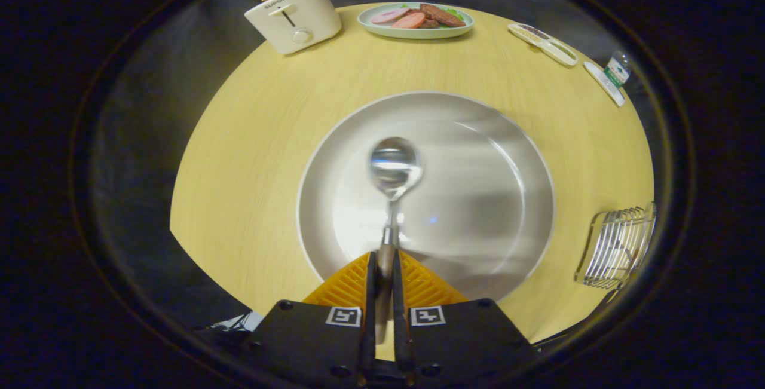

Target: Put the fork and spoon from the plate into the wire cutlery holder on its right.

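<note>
My gripper is shut on the handle of a shiny metal spoon. Both orange fingers press the handle from either side. The spoon's bowl points away from me and hangs over the middle of a large white plate on the round wooden table. The wire cutlery holder stands to the right of the plate, near the table's edge. What it holds is too blurred to make out.
At the back of the wooden table stand a cream toaster with toast in it and a green plate of sliced meat. White flat items and a small bottle lie at the far right.
</note>
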A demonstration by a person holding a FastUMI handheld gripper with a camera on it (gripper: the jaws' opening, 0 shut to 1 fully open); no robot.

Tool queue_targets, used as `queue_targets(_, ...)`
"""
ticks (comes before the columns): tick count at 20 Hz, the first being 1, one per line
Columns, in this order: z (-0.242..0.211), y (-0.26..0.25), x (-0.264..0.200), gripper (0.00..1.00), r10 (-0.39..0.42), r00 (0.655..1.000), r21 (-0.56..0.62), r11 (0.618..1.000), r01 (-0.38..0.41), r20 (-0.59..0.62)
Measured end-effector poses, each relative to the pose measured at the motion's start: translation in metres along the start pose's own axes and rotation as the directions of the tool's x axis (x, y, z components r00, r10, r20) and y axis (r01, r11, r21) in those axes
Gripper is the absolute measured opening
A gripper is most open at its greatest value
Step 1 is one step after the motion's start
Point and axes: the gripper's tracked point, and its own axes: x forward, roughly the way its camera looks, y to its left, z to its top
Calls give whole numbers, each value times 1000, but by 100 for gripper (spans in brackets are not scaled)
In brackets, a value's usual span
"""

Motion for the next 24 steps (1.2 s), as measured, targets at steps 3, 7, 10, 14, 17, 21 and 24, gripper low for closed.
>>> queue_targets(3,-4,-13,-6,10,-36,999,-3,999,36,-9)
queue_targets(7,-4,-29,-24,10,-53,999,5,999,53,-13)
queue_targets(10,-10,-48,-47,10,-78,997,4,997,78,-20)
queue_targets(14,-20,-83,-85,10,-138,989,-2,990,138,-48)
queue_targets(17,-21,-116,-115,10,-182,982,45,982,185,-48)
queue_targets(21,-14,-153,-154,10,-200,980,82,976,200,1)
queue_targets(24,-24,-193,-173,10,-259,965,81,962,261,-35)
